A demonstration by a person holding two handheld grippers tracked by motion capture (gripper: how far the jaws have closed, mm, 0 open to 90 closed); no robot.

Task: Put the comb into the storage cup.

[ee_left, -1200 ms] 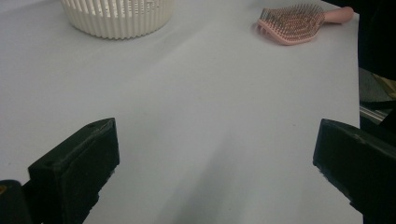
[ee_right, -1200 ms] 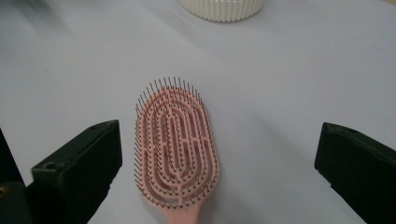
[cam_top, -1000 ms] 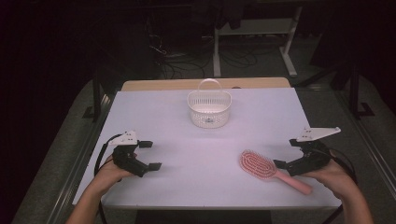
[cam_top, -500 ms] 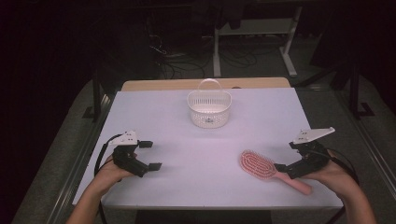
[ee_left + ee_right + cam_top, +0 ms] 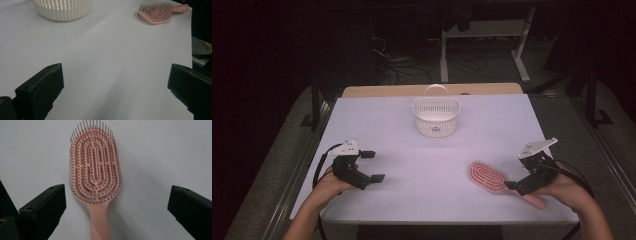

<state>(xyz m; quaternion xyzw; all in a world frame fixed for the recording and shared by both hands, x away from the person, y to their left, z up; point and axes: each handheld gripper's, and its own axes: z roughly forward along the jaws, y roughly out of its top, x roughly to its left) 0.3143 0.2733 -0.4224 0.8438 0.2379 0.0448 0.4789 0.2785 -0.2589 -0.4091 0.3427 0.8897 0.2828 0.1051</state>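
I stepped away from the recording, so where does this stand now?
Nothing looks done yet: the hairbrush lies bristles-up on the table, and the basket appears empty. In hand: the right tongs are open, straddling the brush handle. The left tongs wait open. Gripping and any move remain.

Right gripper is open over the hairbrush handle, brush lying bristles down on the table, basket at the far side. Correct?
Not quite: the hairbrush lies bristles up, as the right gripper view shows. The rest holds: the right gripper is open astride the handle, and the basket stands at the table's far side.
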